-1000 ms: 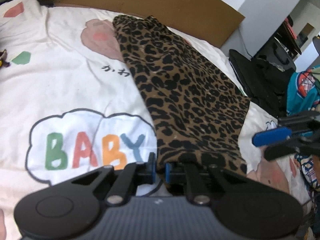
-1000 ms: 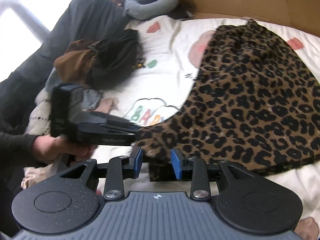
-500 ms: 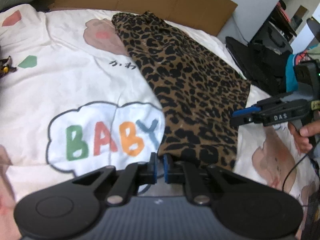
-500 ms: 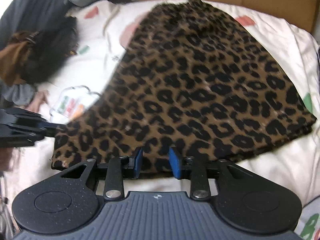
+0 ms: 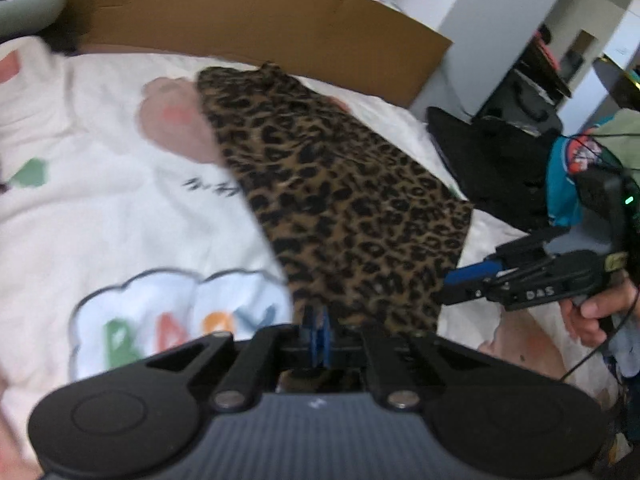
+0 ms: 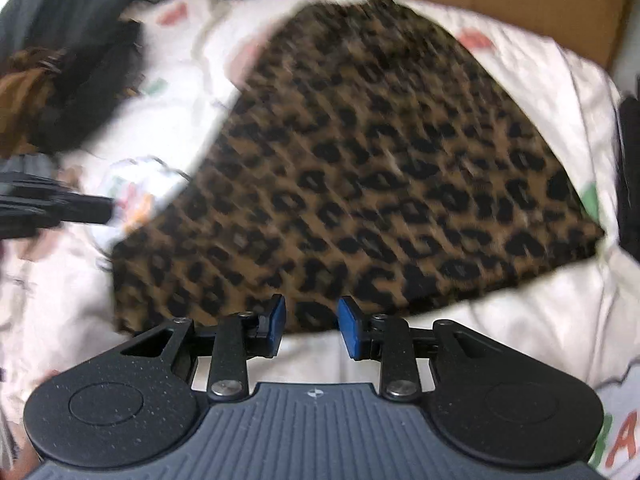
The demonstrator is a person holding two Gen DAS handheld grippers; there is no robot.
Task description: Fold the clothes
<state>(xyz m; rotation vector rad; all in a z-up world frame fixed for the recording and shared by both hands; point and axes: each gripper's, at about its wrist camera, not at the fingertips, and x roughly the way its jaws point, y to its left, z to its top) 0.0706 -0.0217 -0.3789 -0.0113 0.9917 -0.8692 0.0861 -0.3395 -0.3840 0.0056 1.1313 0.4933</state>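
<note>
- The leopard-print garment (image 5: pixel 340 200) lay on the bedspread (image 5: pixel 100 184).
- A cardboard sheet (image 5: pixel 256 16) stood behind the garment.
- A clothes pile (image 6: pixel 68 84) sat left of the garment.
- The left gripper (image 5: pixel 318 334) was at the garment's near-left corner.
- The right gripper (image 6: pixel 310 326) was at its near edge.

You have a bed covered by a white printed sheet (image 5: pixel 120 208) with a "BABY" cloud and pink patches. Directly on it lies your leopard-print garment (image 5: pixel 340 208), spread flat and running away toward the cardboard (image 5: pixel 248 12) at the far edge. A dark pile of clothes (image 6: pixel 68 92) sits on its left side
</note>
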